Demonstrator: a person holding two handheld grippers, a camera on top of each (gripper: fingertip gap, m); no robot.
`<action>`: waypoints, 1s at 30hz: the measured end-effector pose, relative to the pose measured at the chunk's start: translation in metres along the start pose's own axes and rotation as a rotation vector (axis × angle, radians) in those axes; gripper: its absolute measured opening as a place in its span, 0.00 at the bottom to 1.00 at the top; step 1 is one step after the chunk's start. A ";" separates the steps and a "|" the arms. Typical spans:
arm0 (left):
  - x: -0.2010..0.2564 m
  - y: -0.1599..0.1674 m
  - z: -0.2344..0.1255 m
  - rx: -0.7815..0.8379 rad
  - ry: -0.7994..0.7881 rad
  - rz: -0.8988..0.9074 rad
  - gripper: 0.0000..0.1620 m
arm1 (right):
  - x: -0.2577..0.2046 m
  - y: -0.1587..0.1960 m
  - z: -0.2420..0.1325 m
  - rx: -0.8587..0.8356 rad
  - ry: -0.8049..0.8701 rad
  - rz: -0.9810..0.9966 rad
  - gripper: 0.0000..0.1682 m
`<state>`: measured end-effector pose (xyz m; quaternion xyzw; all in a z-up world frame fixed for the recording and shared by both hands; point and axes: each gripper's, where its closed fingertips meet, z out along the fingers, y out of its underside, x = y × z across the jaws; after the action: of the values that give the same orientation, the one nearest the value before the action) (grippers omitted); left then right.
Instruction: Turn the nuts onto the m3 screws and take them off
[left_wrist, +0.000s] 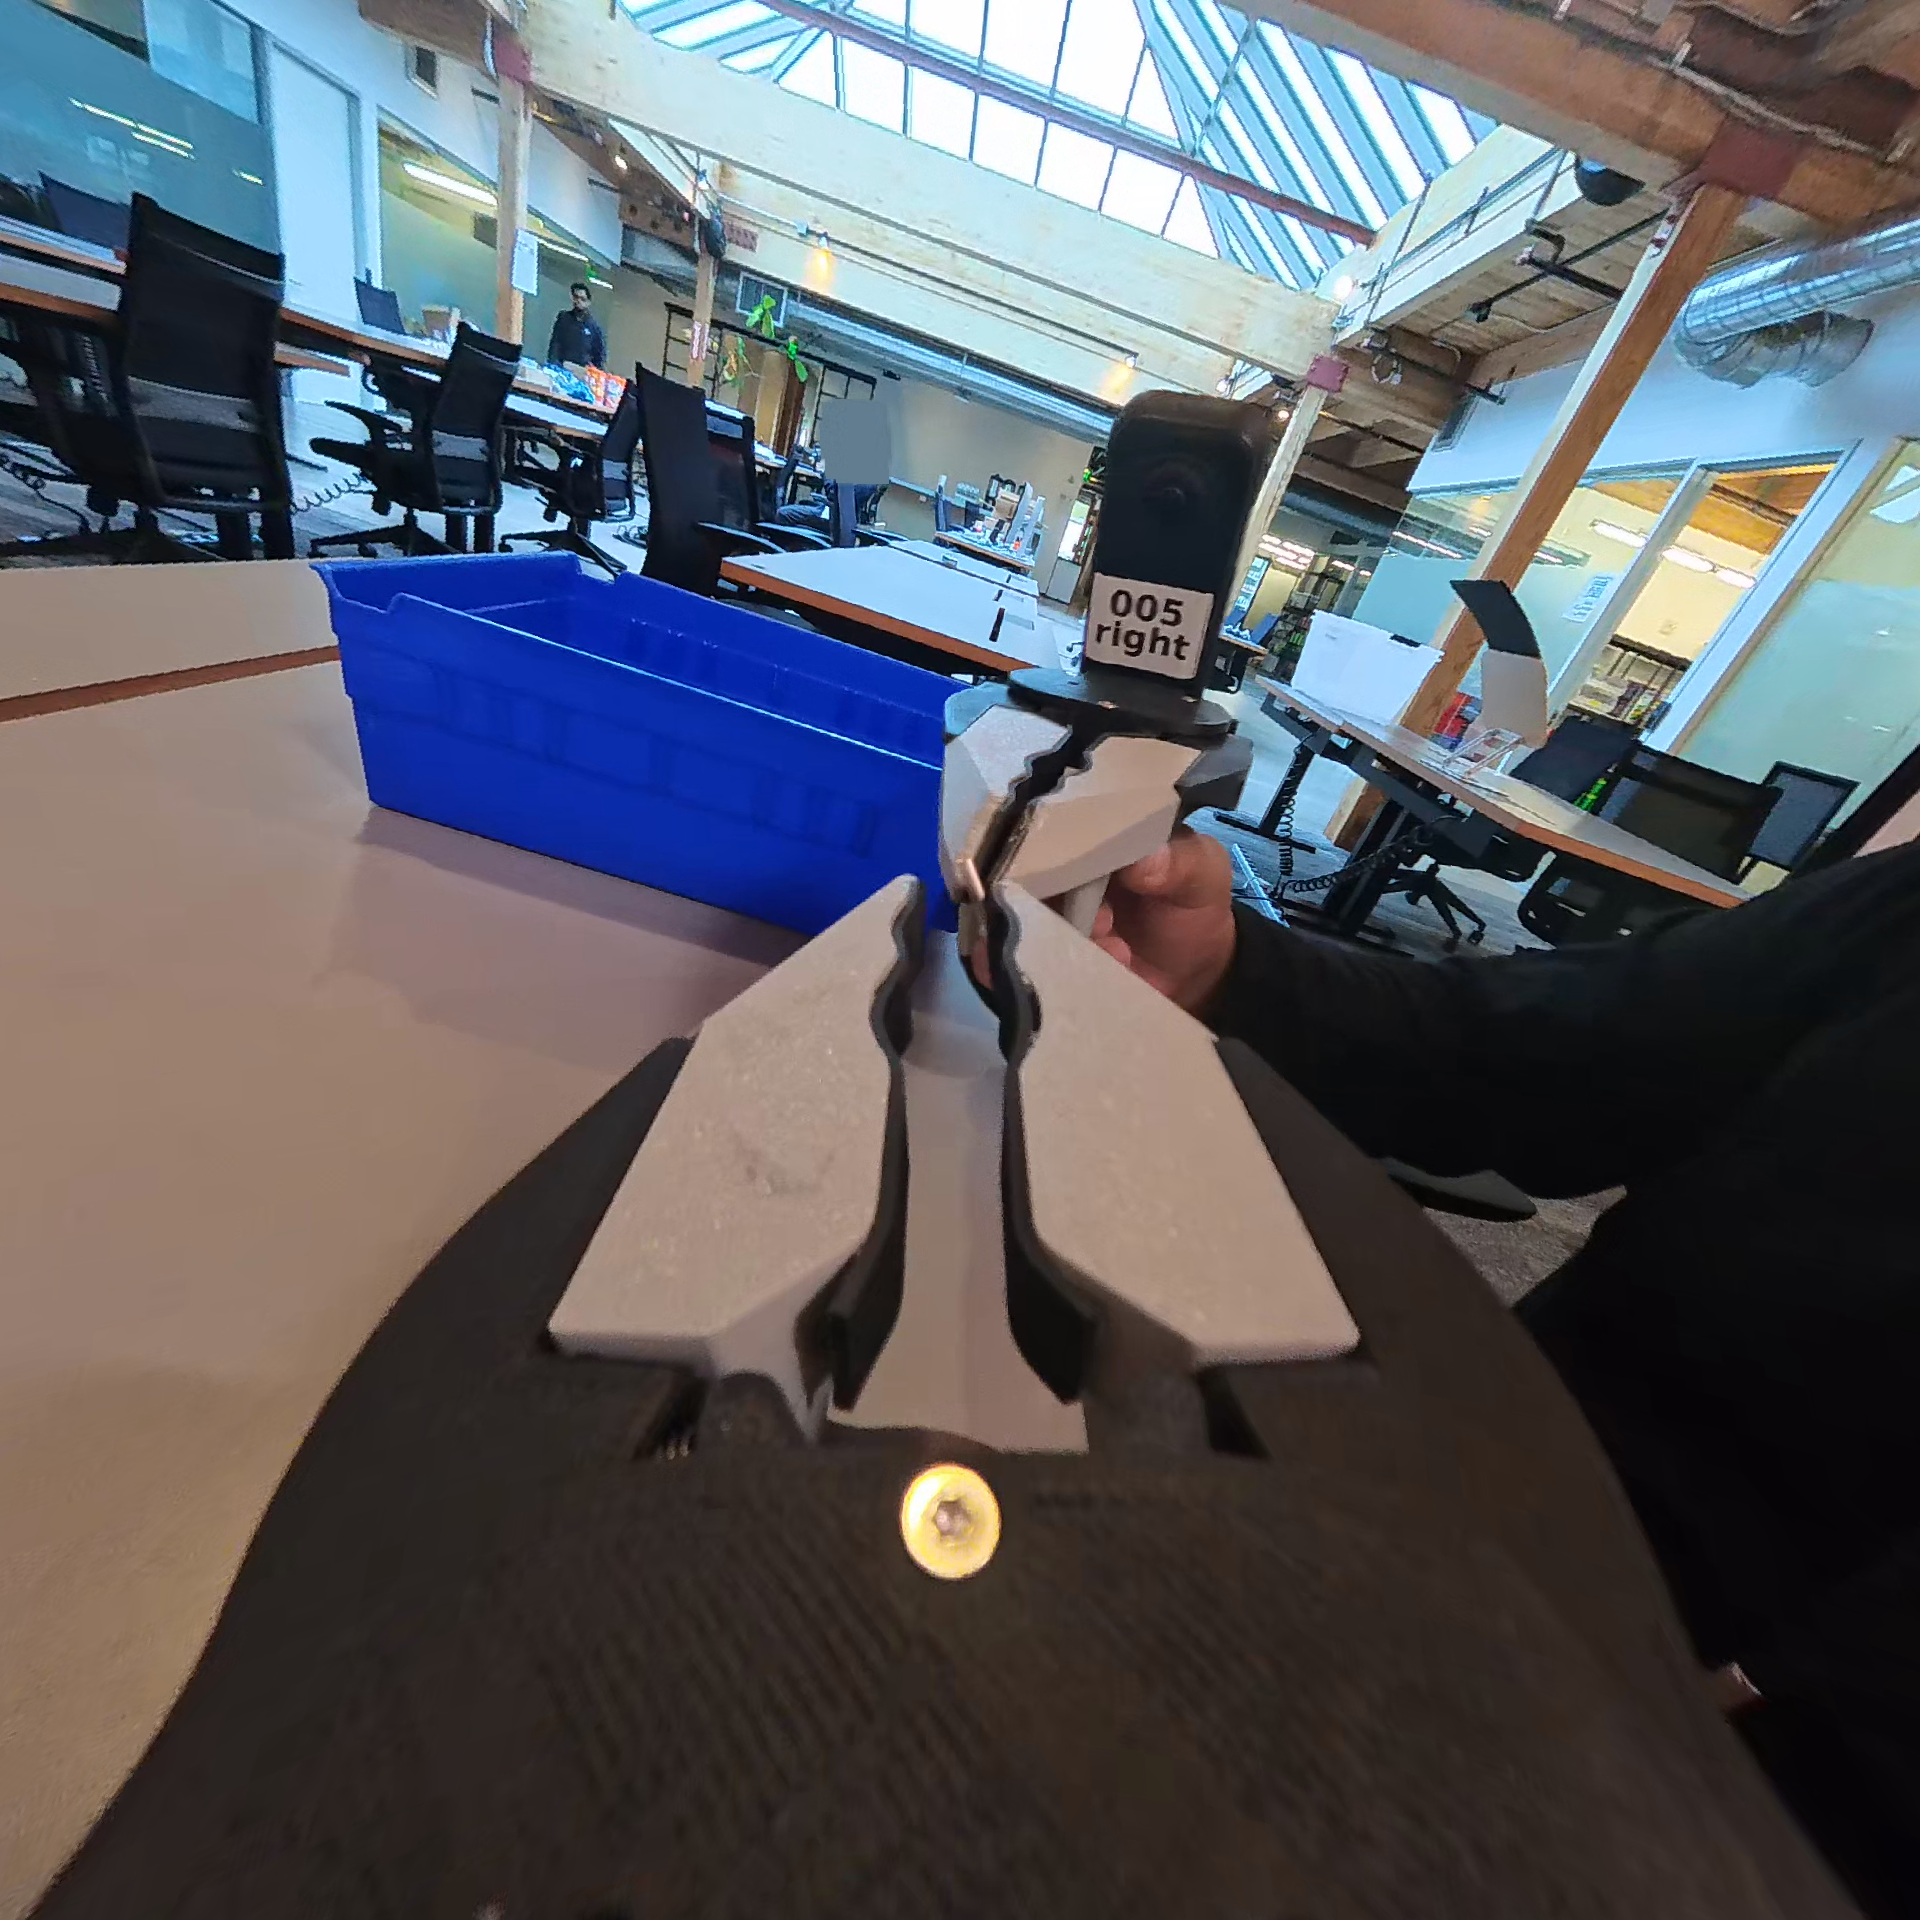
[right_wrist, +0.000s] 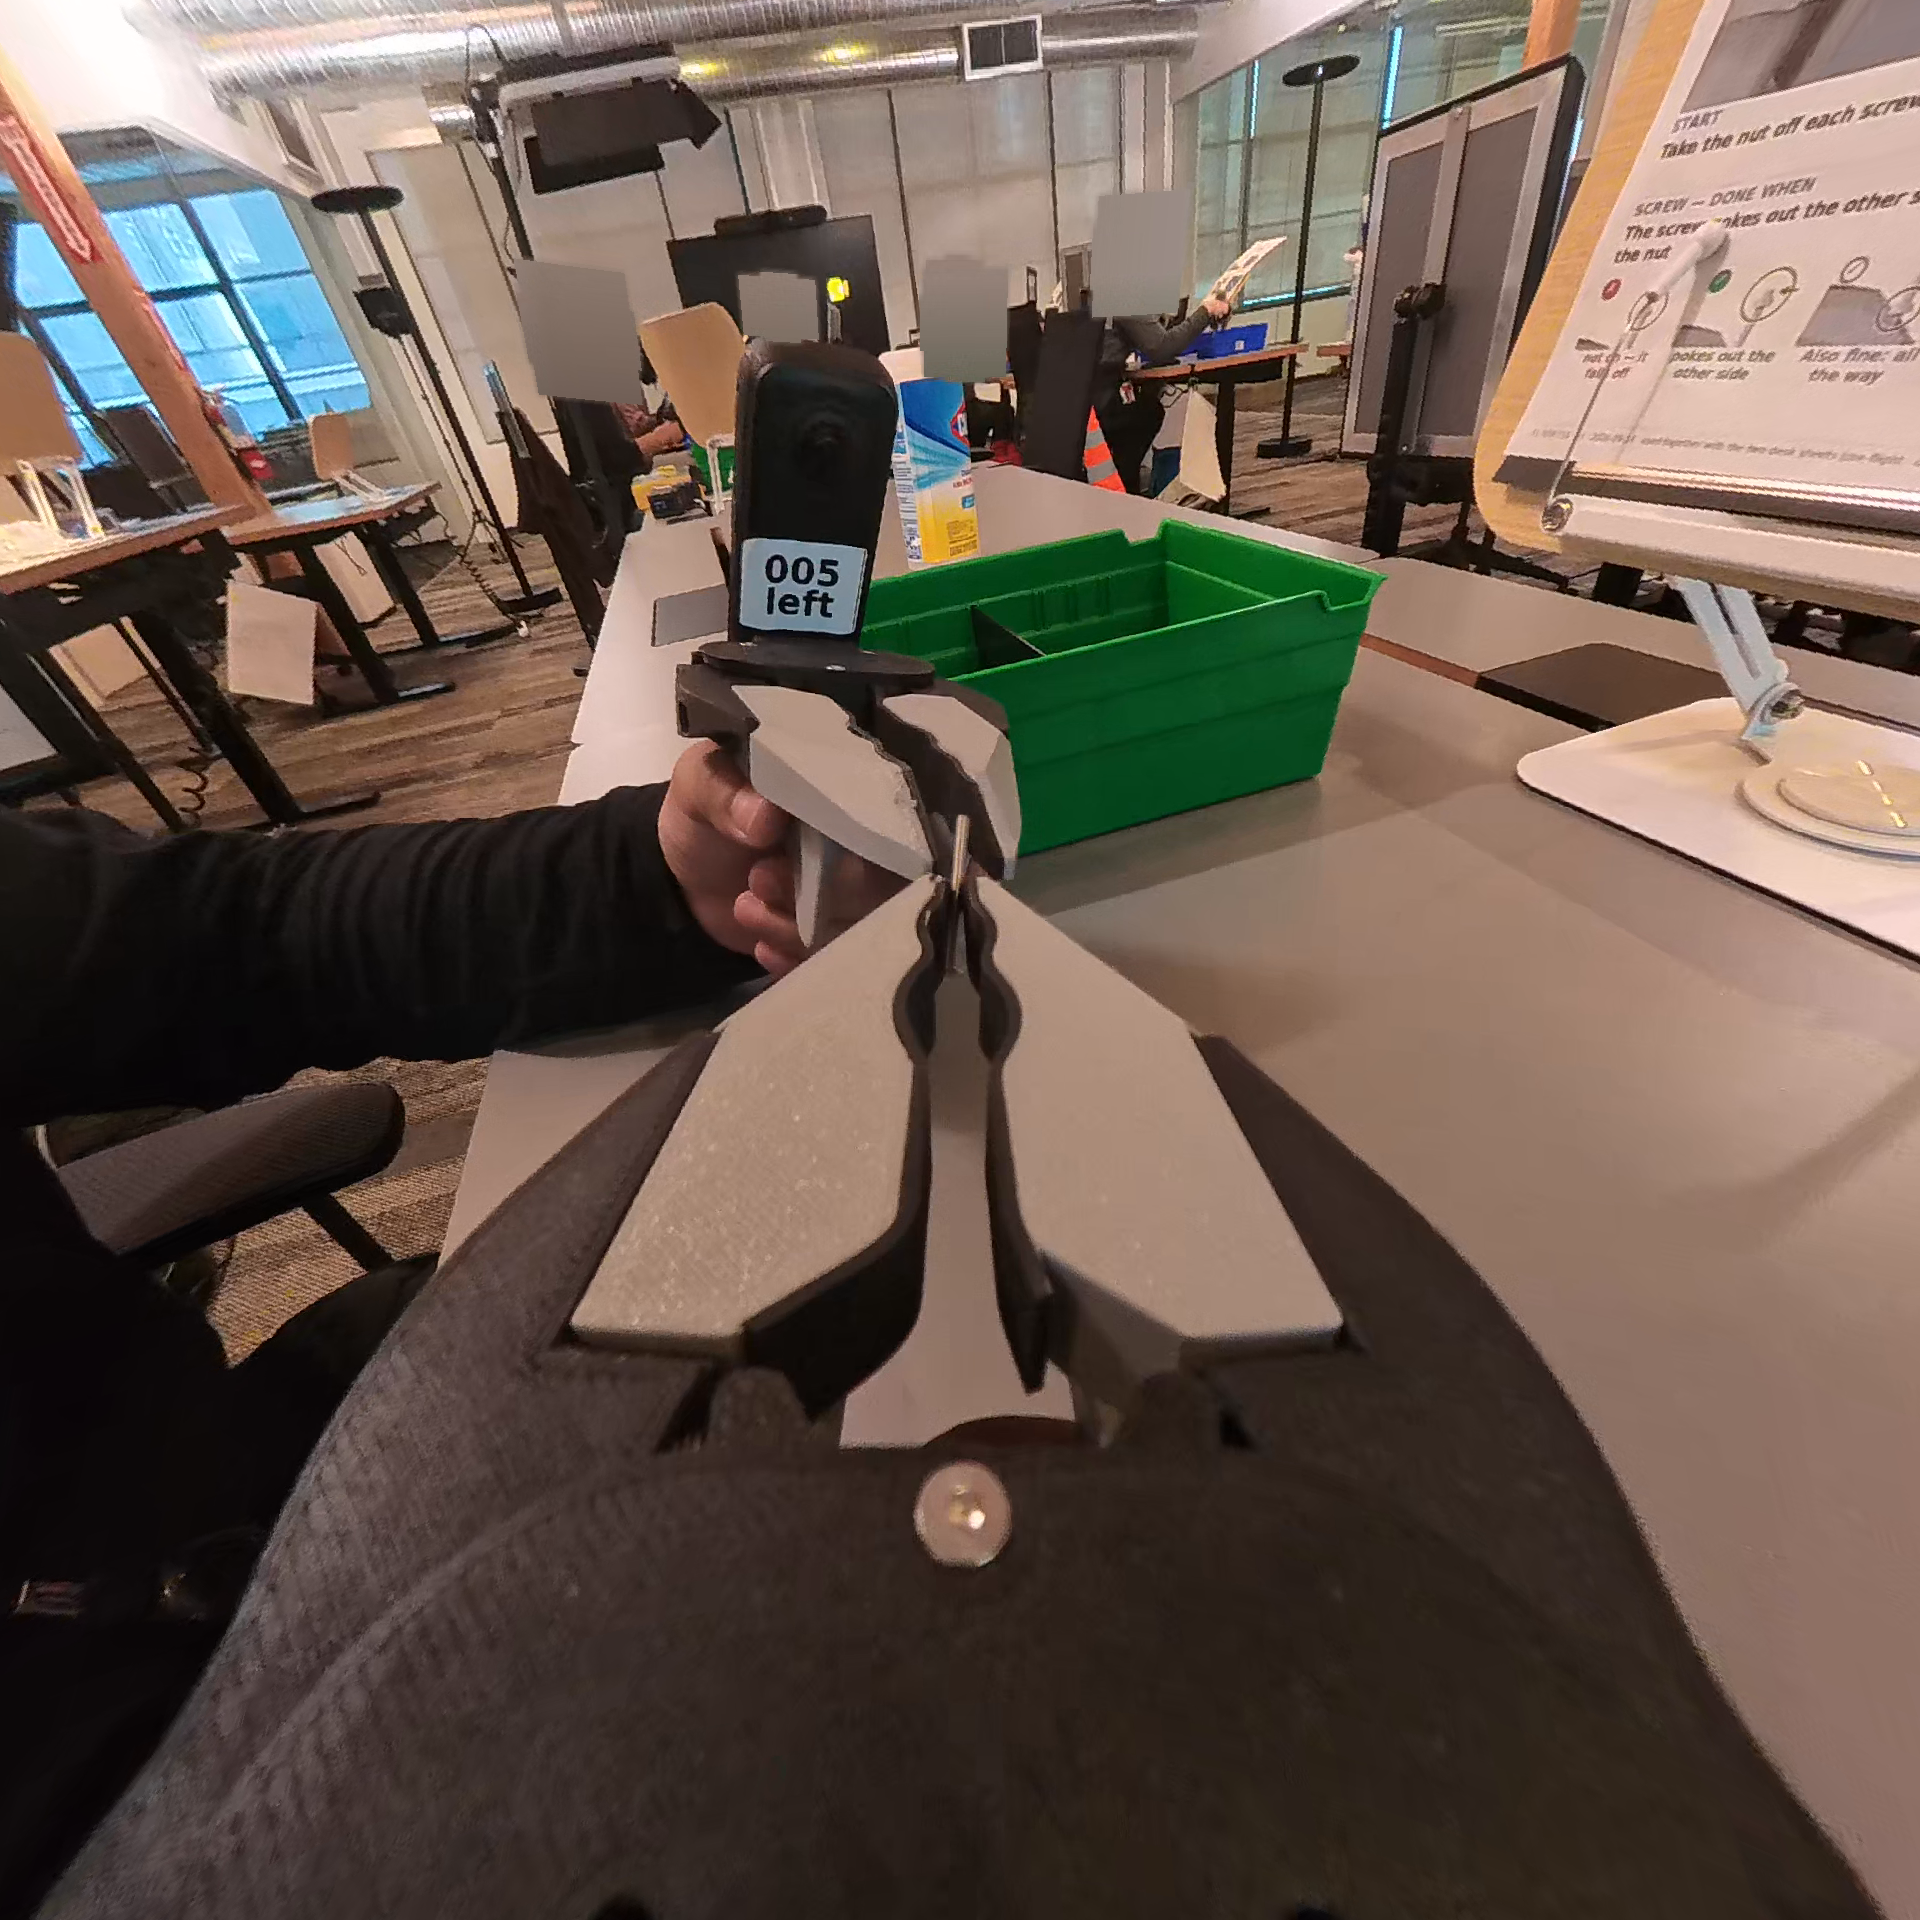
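My right gripper (right_wrist: 954, 891) is shut on a thin silver m3 screw (right_wrist: 961, 831), which stands upright with its end above the fingertips. My left gripper (left_wrist: 958, 899) faces it tip to tip. Its jaws stand a narrow gap apart on either side of the screw (left_wrist: 971, 875). I cannot make out a nut between them. The left gripper (right_wrist: 961, 862) also shows in the right wrist view, at the screw's upper end. The right gripper (left_wrist: 982, 883) also shows in the left wrist view. Both are held above the grey table (right_wrist: 1455, 1039).
A blue bin (left_wrist: 623, 727) stands on the table behind the grippers in the left wrist view. A green bin (right_wrist: 1143, 727) with a divider stands behind them in the right wrist view. An instruction sheet on a stand (right_wrist: 1714, 312) is at the right. The person's dark sleeves (right_wrist: 312, 914) reach in. My left and right fingertips are right by each other.
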<state>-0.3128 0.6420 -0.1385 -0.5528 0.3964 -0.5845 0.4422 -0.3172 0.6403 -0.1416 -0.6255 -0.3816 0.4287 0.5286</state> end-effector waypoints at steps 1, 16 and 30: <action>0.001 0.000 0.000 0.002 0.008 -0.002 0.06 | 0.000 0.001 0.001 -0.006 0.002 0.002 0.00; 0.003 -0.004 -0.001 0.007 -0.022 0.044 0.00 | 0.000 0.007 0.004 -0.016 -0.028 0.049 0.01; 0.006 0.002 0.003 -0.008 0.008 0.004 0.01 | -0.003 0.030 0.018 -0.140 0.006 -0.034 0.01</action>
<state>-0.3099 0.6360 -0.1383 -0.5516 0.4015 -0.5842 0.4396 -0.3341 0.6394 -0.1723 -0.6556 -0.4197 0.3900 0.4919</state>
